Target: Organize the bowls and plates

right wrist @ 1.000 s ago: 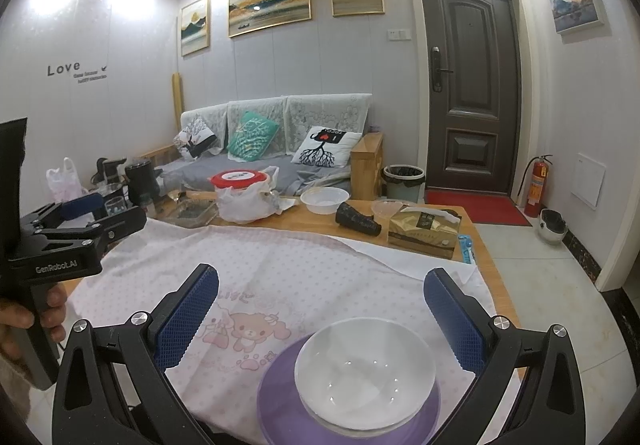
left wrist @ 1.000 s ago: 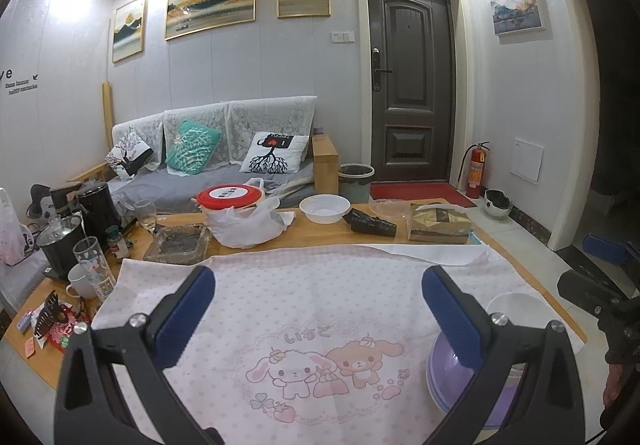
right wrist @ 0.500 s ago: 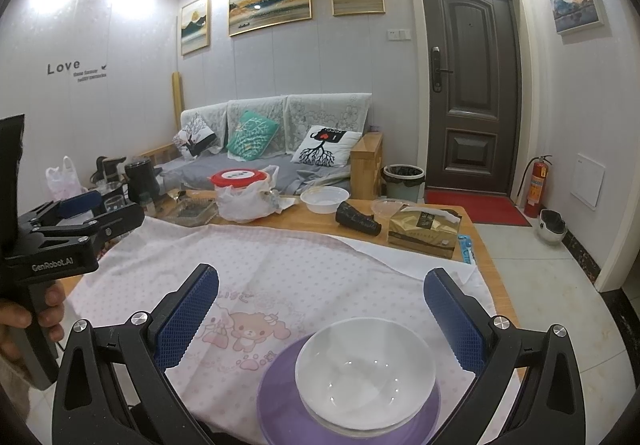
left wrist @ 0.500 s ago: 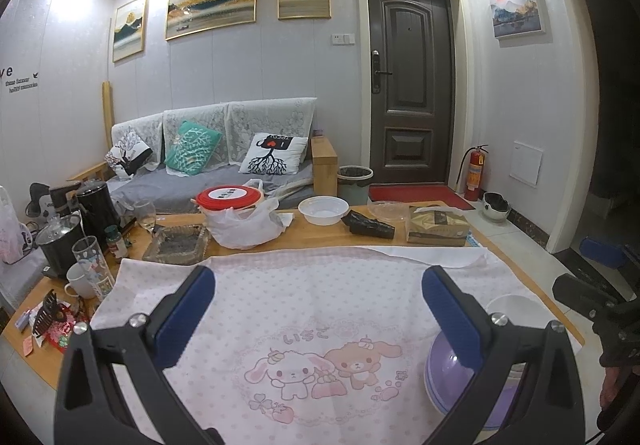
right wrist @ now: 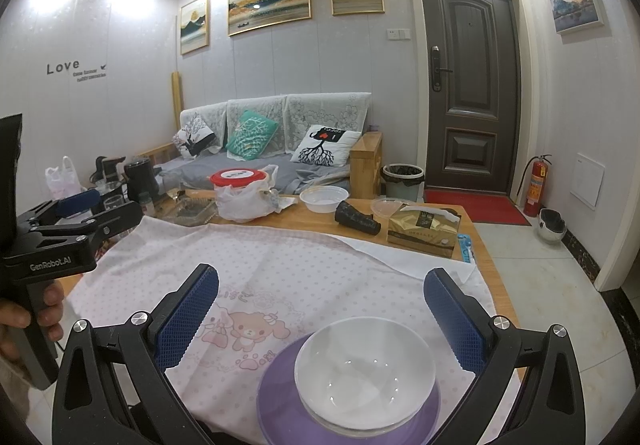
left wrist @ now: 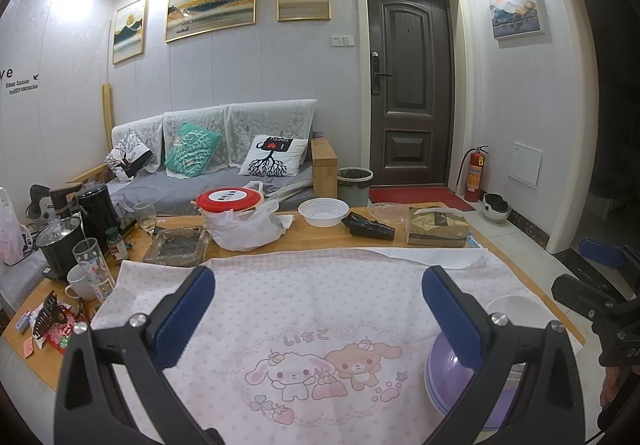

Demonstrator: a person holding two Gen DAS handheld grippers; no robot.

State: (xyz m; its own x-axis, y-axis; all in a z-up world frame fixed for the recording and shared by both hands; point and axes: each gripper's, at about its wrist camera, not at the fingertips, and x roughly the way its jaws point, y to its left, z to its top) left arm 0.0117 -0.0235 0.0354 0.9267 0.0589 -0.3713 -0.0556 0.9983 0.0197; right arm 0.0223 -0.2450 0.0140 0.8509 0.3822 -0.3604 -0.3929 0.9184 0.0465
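A white bowl (right wrist: pixel 365 369) sits in a purple plate or dish (right wrist: pixel 280 401) on the pink cartoon tablecloth (right wrist: pixel 280 269), near the table's front right edge. My right gripper (right wrist: pixel 320 309) is open and empty, hovering just behind and above the bowl. In the left wrist view the purple dish (left wrist: pixel 444 373) and the white bowl (left wrist: pixel 516 305) show at the lower right, partly hidden by a finger. My left gripper (left wrist: pixel 318 309) is open and empty above the cloth's middle. Another white bowl (left wrist: pixel 323 211) stands at the back.
The far table holds a red-lidded container in a bag (left wrist: pixel 240 221), a glass tray (left wrist: pixel 176 245), a tissue box (left wrist: pixel 436 231), a black pouch (left wrist: pixel 370 229), a clear lid (left wrist: pixel 388 211). Kettles, glasses and a mug (left wrist: pixel 80 281) crowd the left edge.
Both grippers stay open and nearly still. The views shift only slightly; the stacked bowl and purple dish have not moved.
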